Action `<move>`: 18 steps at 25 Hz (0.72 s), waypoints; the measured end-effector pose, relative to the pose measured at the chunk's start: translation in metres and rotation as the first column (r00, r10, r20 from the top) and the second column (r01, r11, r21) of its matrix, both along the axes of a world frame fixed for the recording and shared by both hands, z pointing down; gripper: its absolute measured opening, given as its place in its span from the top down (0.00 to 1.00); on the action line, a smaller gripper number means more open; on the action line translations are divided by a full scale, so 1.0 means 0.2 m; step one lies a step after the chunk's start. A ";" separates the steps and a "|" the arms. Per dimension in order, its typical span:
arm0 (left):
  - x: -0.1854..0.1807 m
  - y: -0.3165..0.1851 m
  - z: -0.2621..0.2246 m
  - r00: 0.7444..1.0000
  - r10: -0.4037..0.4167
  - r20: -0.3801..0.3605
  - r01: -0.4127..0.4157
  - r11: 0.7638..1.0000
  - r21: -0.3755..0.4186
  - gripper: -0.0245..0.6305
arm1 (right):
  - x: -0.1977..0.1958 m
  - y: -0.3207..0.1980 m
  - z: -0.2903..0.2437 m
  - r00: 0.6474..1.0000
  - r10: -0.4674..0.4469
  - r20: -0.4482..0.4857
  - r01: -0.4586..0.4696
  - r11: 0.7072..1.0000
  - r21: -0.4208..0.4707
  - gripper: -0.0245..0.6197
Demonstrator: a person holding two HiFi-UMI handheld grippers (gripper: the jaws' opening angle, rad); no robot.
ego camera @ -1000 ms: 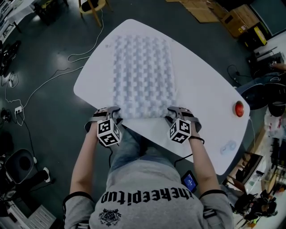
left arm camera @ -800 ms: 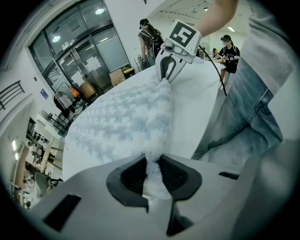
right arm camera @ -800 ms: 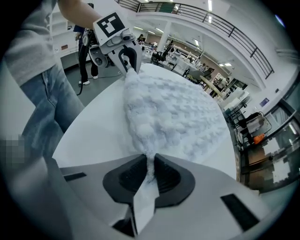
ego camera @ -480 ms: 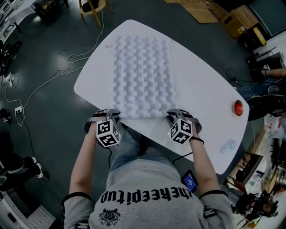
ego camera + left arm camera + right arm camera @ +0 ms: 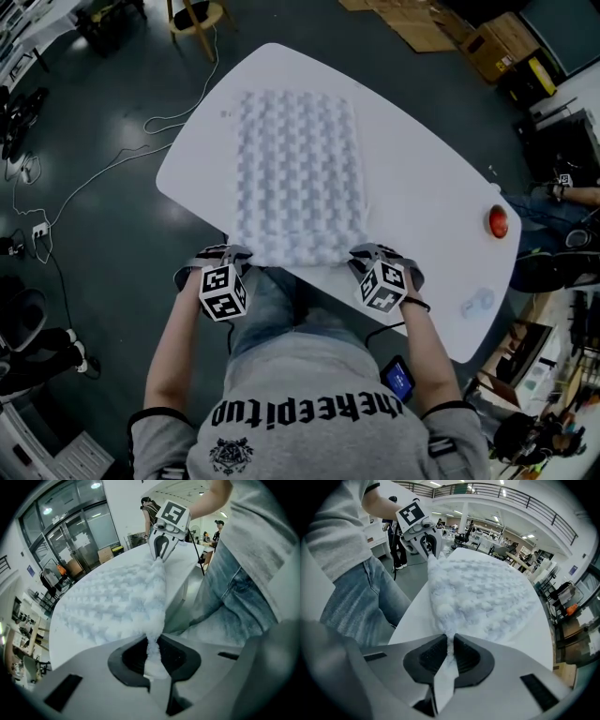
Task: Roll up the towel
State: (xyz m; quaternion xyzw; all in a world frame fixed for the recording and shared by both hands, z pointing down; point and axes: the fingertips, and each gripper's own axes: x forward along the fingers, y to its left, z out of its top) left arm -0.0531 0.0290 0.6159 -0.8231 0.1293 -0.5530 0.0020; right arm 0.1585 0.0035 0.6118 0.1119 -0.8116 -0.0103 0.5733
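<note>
A pale blue-white waffle towel [image 5: 298, 173] lies flat along the white table [image 5: 422, 187]. Its near edge reaches the table's near rim. My left gripper [image 5: 228, 253] is shut on the near left corner, and in the left gripper view the cloth [image 5: 117, 602] runs pinched between the black pads of that gripper [image 5: 152, 651]. My right gripper [image 5: 372, 253] is shut on the near right corner, where the towel [image 5: 483, 592] is squeezed in that gripper [image 5: 449, 651]. Both pairs of jaws have just been closing, with the towel between them. Each gripper view also shows the other gripper on its corner.
A red round object [image 5: 498, 222] and a small pale item [image 5: 478, 305] sit near the table's right end. The person's jeans are right behind the near rim. Cables [image 5: 103, 169] trail over the dark floor at left, and cardboard boxes [image 5: 497, 42] stand at top right.
Both grippers have drawn back toward the person with the towel's near corners. The towel has slid along the table, so its near edge now sits at the rim.
</note>
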 end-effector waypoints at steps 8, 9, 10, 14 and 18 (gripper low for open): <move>0.00 -0.04 -0.02 0.999 -0.030 -0.026 0.030 0.999 -0.016 0.85 | 0.00 -0.07 -0.05 0.997 0.047 0.064 -0.044 0.998 -0.041 0.90; 0.00 -0.06 -0.03 0.999 -0.039 -0.036 0.038 0.999 -0.022 0.85 | -0.01 -0.09 -0.06 0.996 0.056 0.075 -0.053 0.998 -0.045 0.90; -0.01 -0.07 -0.04 0.998 -0.047 -0.047 0.046 0.999 -0.028 0.84 | -0.01 -0.11 -0.07 0.994 0.064 0.085 -0.060 0.997 -0.047 0.90; -0.02 -0.15 -0.09 0.995 -0.069 -0.072 0.067 0.997 -0.028 0.84 | -0.02 -0.20 -0.13 0.990 0.083 0.116 -0.080 0.996 -0.029 0.90; -0.05 -0.25 -0.13 0.994 -0.083 -0.074 0.083 0.997 0.000 0.83 | -0.03 -0.29 -0.17 0.986 0.097 0.135 -0.098 0.995 0.001 0.90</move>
